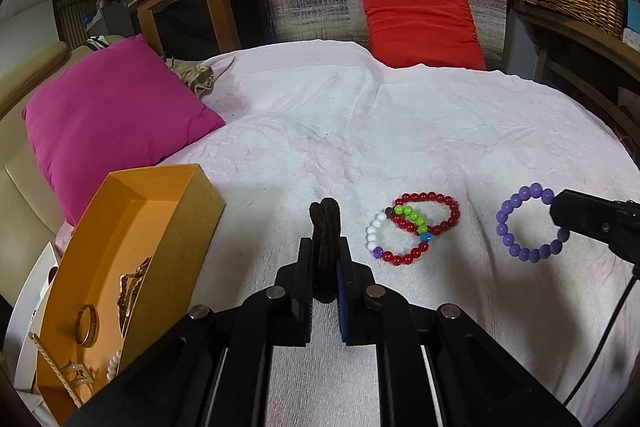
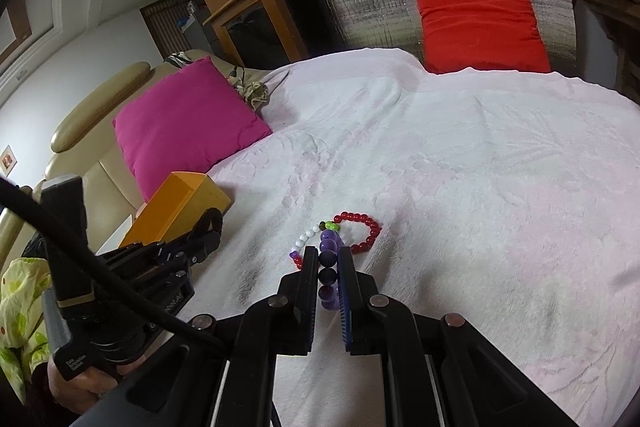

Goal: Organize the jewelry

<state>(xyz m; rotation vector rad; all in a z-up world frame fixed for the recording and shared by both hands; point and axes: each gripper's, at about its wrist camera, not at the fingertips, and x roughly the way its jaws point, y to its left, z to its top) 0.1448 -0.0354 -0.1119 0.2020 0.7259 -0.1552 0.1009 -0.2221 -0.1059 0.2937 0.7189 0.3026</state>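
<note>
Partial white lettering ending "bot-AI" is printed on the body of the left gripper (image 2: pixel 208 227), seen from the right wrist view. A small white label on its handle is illegible

Both cameras sit low and close over the bed (image 1: pixel 400 131), facing the red cushion (image 1: pixel 420 23). The right view looks from further right; both share the beaded bracelets (image 2: pixel 356 231).

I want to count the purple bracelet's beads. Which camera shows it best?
The left wrist view: the purple bracelet shows as a nearly whole ring. In the right wrist view it appears edge-on between the right gripper's fingers.
</note>
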